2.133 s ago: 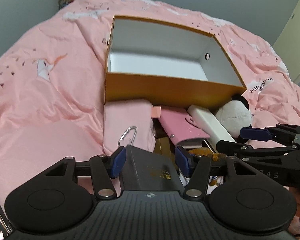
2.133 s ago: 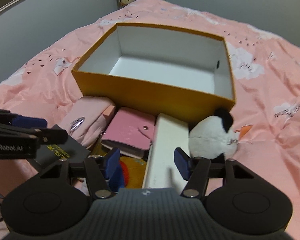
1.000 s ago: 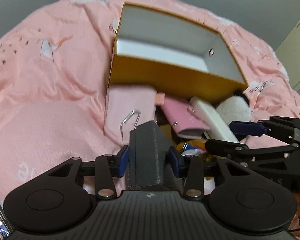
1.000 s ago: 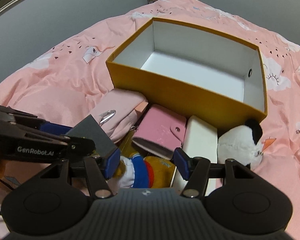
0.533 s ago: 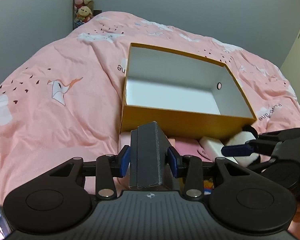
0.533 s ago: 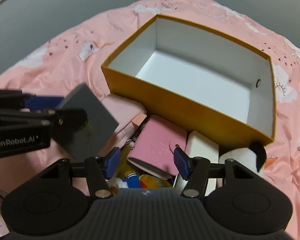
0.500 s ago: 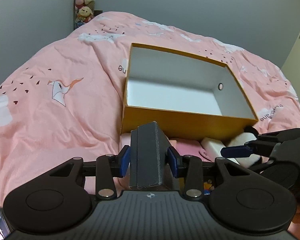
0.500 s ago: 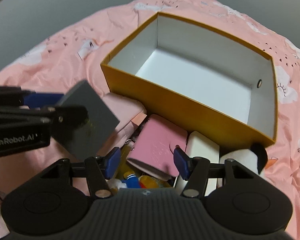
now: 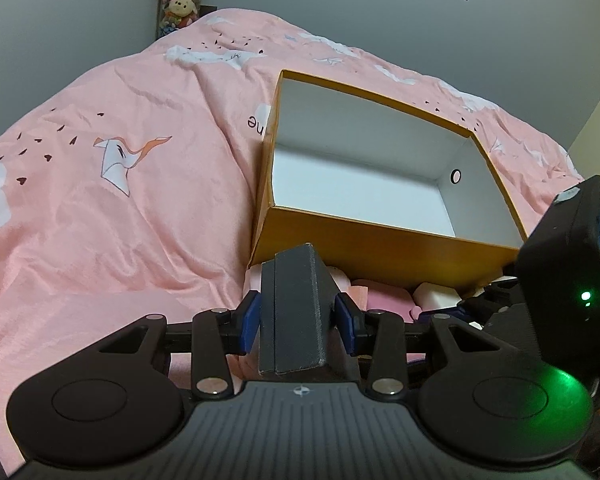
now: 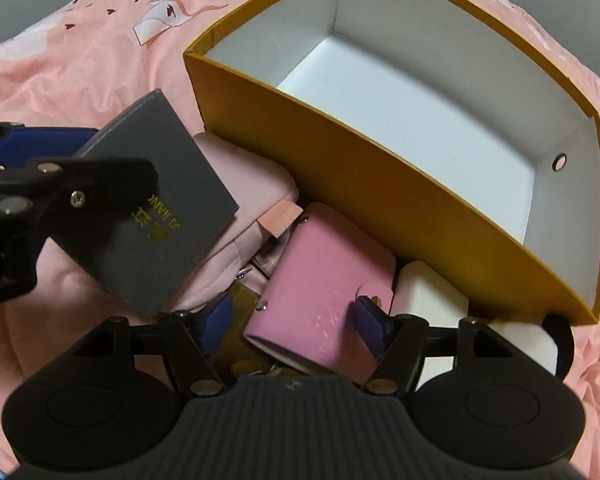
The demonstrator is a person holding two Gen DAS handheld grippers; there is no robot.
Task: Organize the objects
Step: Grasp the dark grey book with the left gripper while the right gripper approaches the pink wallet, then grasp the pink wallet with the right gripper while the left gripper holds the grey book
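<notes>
Your left gripper [image 9: 298, 322] has its jaws clamped on the grey box [image 9: 294, 312], held above the bed [image 9: 112, 184] just short of the orange box [image 9: 380, 240]'s near wall; lift it over that rim before you let go, and set it flat in a corner. Your right gripper [image 10: 294, 320] hangs over the pink wallet [image 10: 320, 284], jaws wide and just been opening, nothing pressed. Count: one orange box, empty; one grey box, one pink wallet, one pink pouch [image 10: 244, 184], one white case [image 10: 428, 300].

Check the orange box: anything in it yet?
Empty. The orange box shows only bare white floor and walls in both views.
</notes>
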